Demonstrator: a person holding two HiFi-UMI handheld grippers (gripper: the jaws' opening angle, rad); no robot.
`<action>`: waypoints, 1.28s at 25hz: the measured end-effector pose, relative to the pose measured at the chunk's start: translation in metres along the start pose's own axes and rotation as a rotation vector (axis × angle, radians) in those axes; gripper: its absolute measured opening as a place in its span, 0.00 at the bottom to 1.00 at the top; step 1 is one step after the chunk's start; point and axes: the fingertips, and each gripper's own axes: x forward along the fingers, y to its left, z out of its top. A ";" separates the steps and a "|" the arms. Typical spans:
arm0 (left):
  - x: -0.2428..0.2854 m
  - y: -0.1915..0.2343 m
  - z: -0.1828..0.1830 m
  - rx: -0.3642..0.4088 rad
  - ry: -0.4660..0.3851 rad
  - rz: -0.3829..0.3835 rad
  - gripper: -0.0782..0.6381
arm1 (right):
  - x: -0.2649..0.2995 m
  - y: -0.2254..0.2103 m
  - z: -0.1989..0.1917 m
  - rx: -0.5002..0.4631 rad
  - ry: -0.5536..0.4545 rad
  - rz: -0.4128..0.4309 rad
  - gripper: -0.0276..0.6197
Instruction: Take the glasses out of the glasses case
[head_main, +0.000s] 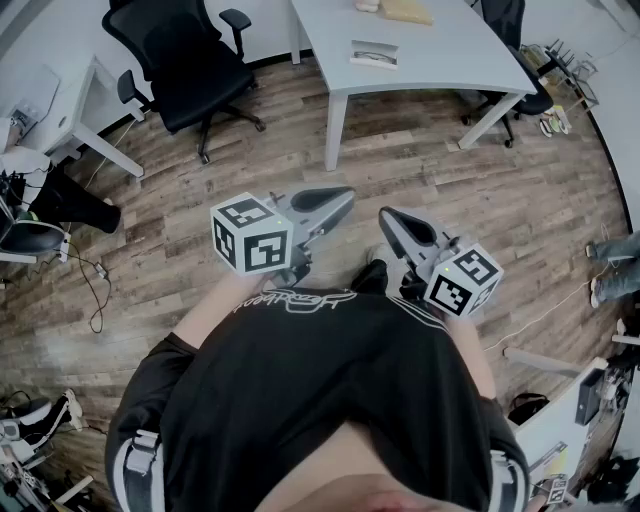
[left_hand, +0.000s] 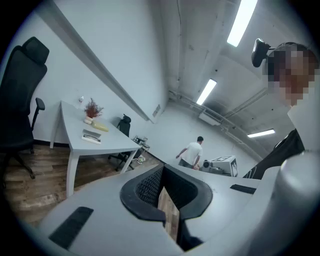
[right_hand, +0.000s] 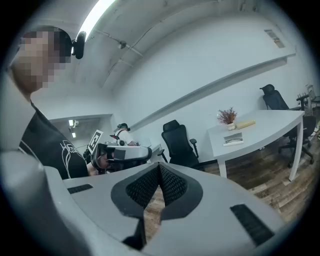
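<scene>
The left claw and right claw are held side by side before the person's chest, each closed at the tips on nothing. The case lies well apart from them on the white surface

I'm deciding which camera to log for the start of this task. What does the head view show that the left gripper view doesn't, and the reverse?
Head view only: the left gripper and right gripper side by side in front of the person's black shirt, above the wood floor.

Left gripper view only: ceiling lights, a distant person in a white shirt, and the left gripper's jaws together with nothing between them.

Both: the white table, the glasses case on it and a black office chair, all far from the grippers.
</scene>
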 end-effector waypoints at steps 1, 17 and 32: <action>0.000 0.001 0.001 -0.003 -0.003 0.000 0.12 | 0.002 -0.001 0.000 0.000 0.000 0.001 0.05; 0.015 0.017 0.019 0.000 -0.029 -0.003 0.12 | 0.013 -0.031 0.016 0.051 -0.062 0.014 0.06; 0.091 0.097 0.065 -0.056 -0.034 0.007 0.12 | 0.059 -0.139 0.053 0.090 -0.029 0.034 0.05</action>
